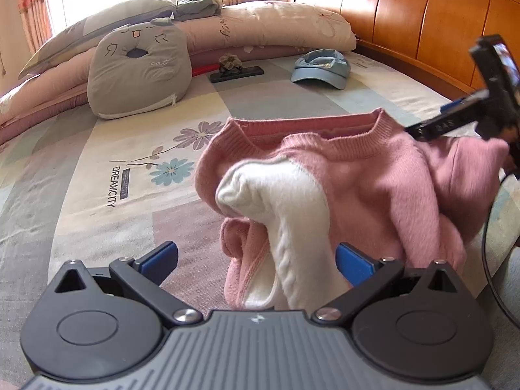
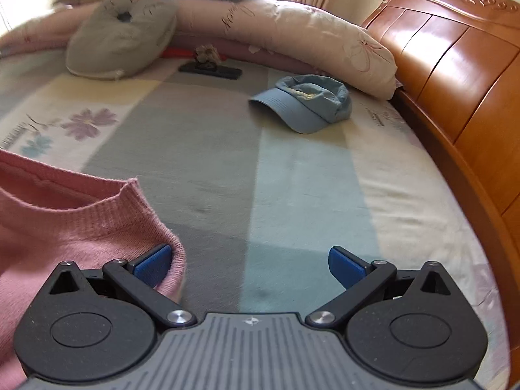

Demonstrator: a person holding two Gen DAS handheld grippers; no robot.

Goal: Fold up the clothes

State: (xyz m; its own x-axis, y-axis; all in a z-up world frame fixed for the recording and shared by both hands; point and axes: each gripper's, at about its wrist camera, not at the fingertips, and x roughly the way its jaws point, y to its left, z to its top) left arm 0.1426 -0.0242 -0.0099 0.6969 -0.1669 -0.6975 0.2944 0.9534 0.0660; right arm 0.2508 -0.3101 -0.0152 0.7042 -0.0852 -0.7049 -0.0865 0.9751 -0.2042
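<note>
A pink knit sweater (image 1: pixel 373 188) lies bunched on the bed sheet (image 1: pixel 97 195), its ribbed neckline facing away from me. A white cable-knit part (image 1: pixel 286 201) of it is heaped on the front and runs down between the blue pads of my left gripper (image 1: pixel 256 253), which is open around it. My right gripper (image 2: pixel 250 255) is open over bare sheet; its left pad (image 2: pixel 152 265) touches the sweater's shoulder edge (image 2: pixel 65 234). In the left wrist view the right gripper's black body (image 1: pixel 487 97) reaches over the sweater's right shoulder.
A blue cap (image 1: pixel 320 68) lies beyond the sweater near the wooden headboard (image 1: pixel 422 16). A grey cat cushion (image 1: pixel 139 71), a flat black object (image 1: pixel 235 73) and rolled quilts (image 1: pixel 276 29) sit at the back. A dark cable (image 1: pixel 487 243) hangs at the right.
</note>
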